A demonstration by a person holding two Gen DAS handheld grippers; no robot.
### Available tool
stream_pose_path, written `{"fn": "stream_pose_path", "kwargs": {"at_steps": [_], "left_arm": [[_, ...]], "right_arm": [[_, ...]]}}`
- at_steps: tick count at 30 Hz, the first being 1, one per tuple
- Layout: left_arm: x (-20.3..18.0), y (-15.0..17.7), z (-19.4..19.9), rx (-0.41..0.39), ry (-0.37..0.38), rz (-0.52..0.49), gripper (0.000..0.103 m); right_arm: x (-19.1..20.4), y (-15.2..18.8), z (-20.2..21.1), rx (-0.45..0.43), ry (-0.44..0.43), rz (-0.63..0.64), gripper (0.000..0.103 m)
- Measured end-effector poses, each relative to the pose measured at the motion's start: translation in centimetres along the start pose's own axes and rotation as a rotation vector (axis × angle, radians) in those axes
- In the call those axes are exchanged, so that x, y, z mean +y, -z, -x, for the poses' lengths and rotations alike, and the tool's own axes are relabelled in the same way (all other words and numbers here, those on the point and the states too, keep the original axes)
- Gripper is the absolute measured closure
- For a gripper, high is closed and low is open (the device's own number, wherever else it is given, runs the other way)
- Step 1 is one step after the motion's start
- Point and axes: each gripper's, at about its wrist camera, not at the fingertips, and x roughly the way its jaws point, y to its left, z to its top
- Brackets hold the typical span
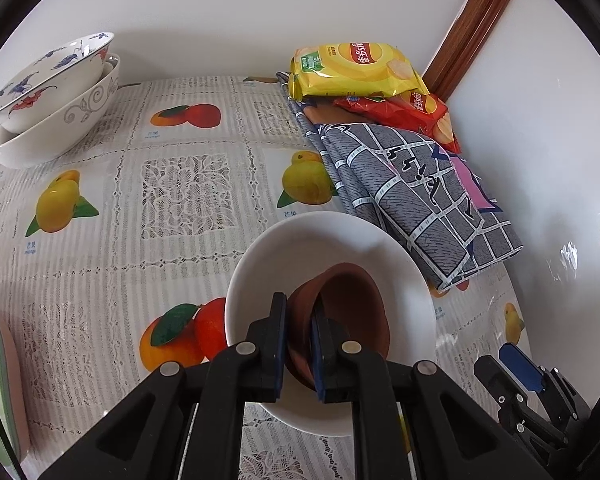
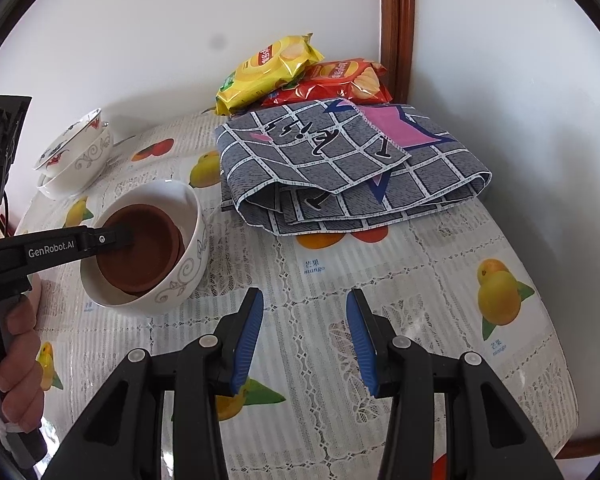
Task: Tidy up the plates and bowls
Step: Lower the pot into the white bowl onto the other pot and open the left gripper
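- Your left gripper (image 1: 299,344) is pinched almost fully closed on the near rim of the brown bowl (image 1: 342,312), one pad inside the rim and one outside.
- The brown bowl sits tilted inside the white bowl (image 1: 396,264); from the right wrist view there look to be two brown ones nested, though you cannot be sure.
- Your right gripper (image 2: 305,340) is partly open with nothing between its pads, hovering over bare tablecloth (image 2: 380,280) just right of the white bowl.
- Far back on the left, the stacked bowls (image 1: 52,96) stand by the wall: a painted one resting in a white patterned one.
- A folded cloth (image 1: 420,200) and two snack bags (image 1: 356,68) fill the back right corner, well apart from the bowls.
- Judged from this, nesting is well under way: two stacks exist. What seems left is letting go of the brown bowl and perhaps joining the two stacks.
- No plates are in view.
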Motion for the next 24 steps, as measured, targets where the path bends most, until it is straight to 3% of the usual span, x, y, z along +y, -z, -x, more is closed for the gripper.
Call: {"fn": "stream_pose_path", "kwargs": {"at_steps": [7,12,24], "left_arm": [[-0.2,0.4,0.5,0.020,-0.013,-0.020,0.088],[-0.6,0.6,2.0,-0.013,-0.038,-0.037,0.075],[1.2,1.0,5.6,-0.061,-0.090,-0.015,0.074]], "right_arm": [[0.4,0.2,0.6,-0.006,-0.009,0.008,0.060],[1.0,0.3,1.4,-0.018,-0.023,0.018,0.060],[2.8,-0.9,4.2,-0.108,-0.032,0.056,0.044]]}}
